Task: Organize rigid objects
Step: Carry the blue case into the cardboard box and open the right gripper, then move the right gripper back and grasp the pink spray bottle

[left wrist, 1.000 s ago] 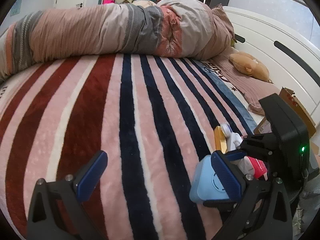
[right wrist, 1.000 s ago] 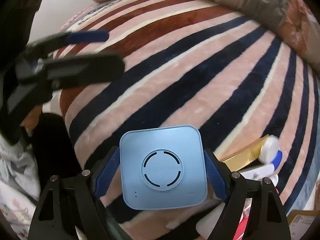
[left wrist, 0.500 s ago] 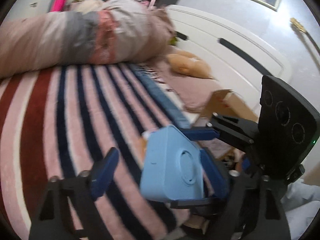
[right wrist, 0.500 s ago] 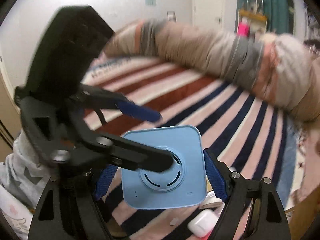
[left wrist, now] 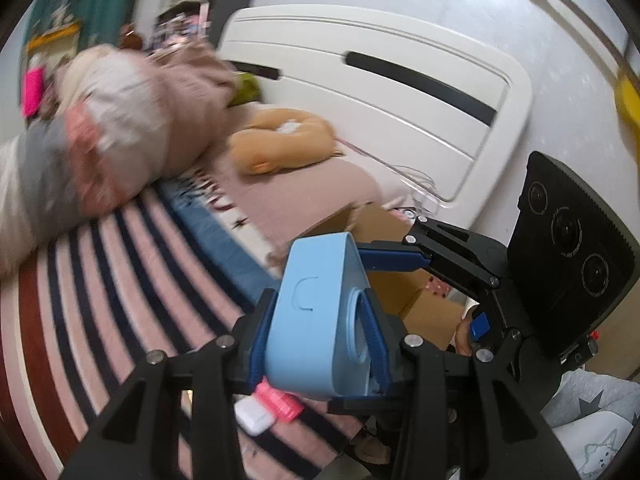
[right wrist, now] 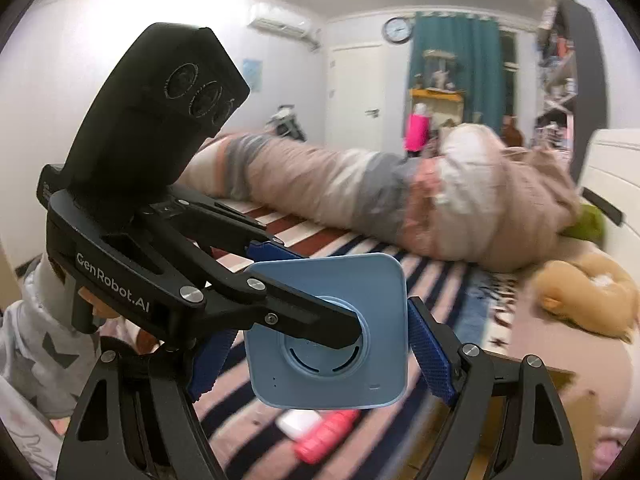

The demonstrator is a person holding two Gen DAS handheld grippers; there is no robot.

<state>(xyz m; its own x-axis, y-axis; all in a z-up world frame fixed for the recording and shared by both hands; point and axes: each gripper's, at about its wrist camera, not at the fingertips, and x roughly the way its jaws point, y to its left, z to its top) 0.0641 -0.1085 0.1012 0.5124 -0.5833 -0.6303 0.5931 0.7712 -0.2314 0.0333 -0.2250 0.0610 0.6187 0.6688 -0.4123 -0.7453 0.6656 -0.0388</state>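
A pale blue, rounded-square plastic device point(right wrist: 326, 332) is held above the striped pink, red and navy blanket point(left wrist: 120, 280) of the bed, gripped at once by both tools. The right gripper point(right wrist: 320, 344) clamps its two side edges, while the left gripper point(left wrist: 316, 332), whose jaws have just been closing, now presses its front and back faces, apparently so the device can pass from one tool to the other. A white case point(left wrist: 254, 418) and a pink ridged item point(left wrist: 280, 402) lie on the blanket below, not yet sorted.
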